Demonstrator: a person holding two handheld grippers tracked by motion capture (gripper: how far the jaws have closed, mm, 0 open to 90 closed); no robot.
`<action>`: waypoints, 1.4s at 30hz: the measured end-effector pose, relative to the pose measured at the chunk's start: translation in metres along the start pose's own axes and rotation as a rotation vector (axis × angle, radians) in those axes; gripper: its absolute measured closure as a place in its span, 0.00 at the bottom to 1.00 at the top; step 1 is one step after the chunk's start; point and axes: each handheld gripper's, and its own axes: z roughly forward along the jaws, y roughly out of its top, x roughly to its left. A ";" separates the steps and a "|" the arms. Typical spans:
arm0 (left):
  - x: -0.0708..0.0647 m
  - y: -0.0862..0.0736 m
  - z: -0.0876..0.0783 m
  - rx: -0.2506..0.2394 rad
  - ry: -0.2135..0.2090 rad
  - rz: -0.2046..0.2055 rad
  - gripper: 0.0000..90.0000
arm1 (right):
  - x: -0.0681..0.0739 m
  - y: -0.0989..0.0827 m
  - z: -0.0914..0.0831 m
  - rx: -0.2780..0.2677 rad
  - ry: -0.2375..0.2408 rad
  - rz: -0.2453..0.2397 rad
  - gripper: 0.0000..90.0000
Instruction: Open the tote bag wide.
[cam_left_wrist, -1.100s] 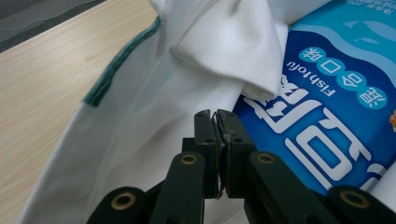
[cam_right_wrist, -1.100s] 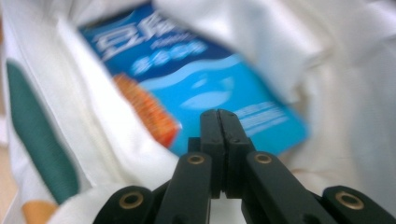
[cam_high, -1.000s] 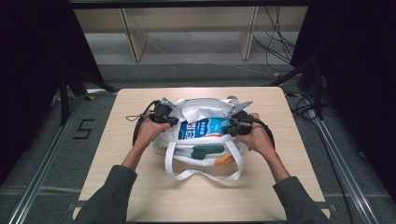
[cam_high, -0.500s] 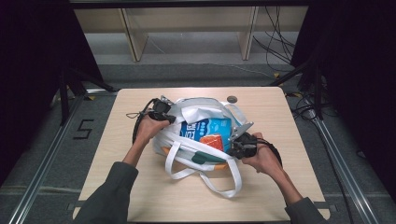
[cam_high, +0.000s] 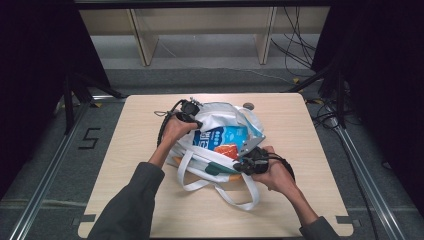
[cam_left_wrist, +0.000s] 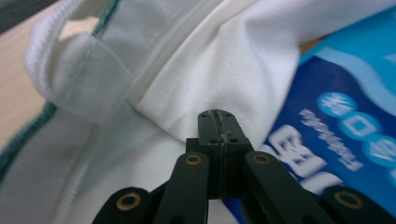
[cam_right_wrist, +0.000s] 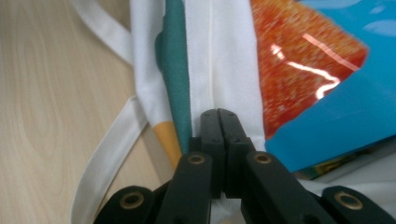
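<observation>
At the near edge of the high view, two dark-sleeved forearms reach forward over a pale wooden table (cam_high: 150, 200) with a light grain and rounded corners. The right gripper (cam_high: 246, 164) sits on the near right side of a white tote bag (cam_high: 220, 117); in the right gripper view its jaws are pressed together on the bag's white hem (cam_right_wrist: 224, 70), beside a green and yellow printed patch. The bag's white straps (cam_high: 220, 192) loop loose across the tabletop toward the person.

The bag lies near the middle of the table, its mouth pulled wide. Inside it lies a blue snack packet (cam_high: 222, 137) with white lettering and an orange-red picture at its near corner, glossy in the right gripper view (cam_right_wrist: 327, 93).

On the far left side of the bag, the left gripper (cam_high: 196, 121) is clamped on the white fabric rim (cam_left_wrist: 210, 70), jaws closed on a fold of cloth, with the blue packet just beside them. A black cable trails from it across the wood.

A small dark round object (cam_high: 248, 105) rests on the table just past the bag; what it is cannot be told.

Beyond the table, grey floor with metal rails at either side, a marked "5" (cam_high: 89, 138) at left, pale wooden shelving (cam_high: 200, 25) at the back, and black cables (cam_high: 300, 45) at right, flanked by dark curtains
</observation>
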 end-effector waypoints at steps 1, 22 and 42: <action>0.000 0.002 0.004 0.008 0.046 0.016 0.99 | 0.001 -0.001 0.001 0.019 0.001 -0.007 1.00; 0.028 -0.053 -0.072 -0.284 -0.094 -0.096 0.94 | -0.018 -0.004 -0.048 -0.249 -0.121 0.047 0.99; 0.041 -0.093 -0.065 -0.247 -0.064 -0.120 0.94 | -0.069 -0.023 -0.019 -0.144 -0.296 0.181 1.00</action>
